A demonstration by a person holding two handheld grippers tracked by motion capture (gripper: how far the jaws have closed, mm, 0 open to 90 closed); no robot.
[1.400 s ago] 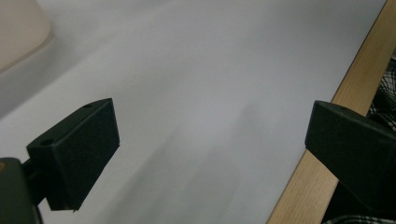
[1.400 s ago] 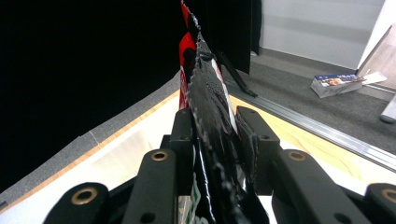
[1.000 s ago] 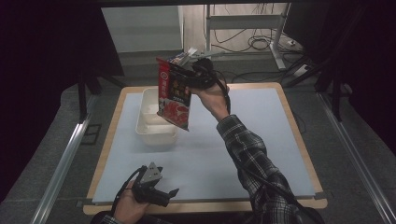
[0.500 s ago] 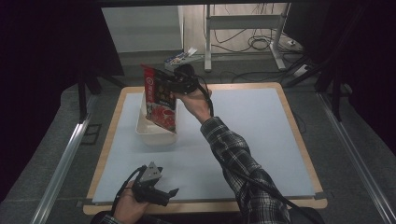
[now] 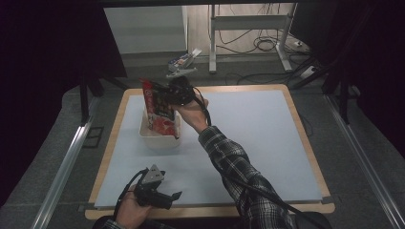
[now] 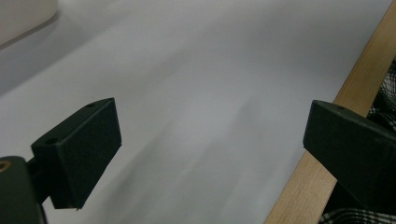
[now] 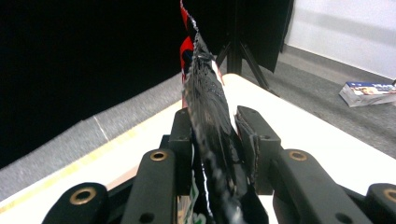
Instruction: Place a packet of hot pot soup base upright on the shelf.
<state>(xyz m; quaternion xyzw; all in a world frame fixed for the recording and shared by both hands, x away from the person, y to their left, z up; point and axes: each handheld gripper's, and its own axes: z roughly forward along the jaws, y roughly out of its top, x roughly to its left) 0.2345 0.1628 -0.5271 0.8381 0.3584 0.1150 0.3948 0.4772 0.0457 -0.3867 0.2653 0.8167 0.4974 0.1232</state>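
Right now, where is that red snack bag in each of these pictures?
High view: the red snack bag hangs left of centre, over the white tub, pinched by the right claw.
Left gripper view: not in it.
Right gripper view: edge-on at centre, clamped between the jaws.
Shared landmark: the table's wooden edge.

Black two-jaw tools [image 5: 173, 194] with brass-ringed screw holes, grey three-cornered plate [image 5: 154, 174], plaid sleeve [image 5: 239, 169].

One red snack bag [image 5: 160, 109], one white tub [image 5: 157, 136], and two grippers: left [image 5: 173, 196], right [image 5: 165, 93]
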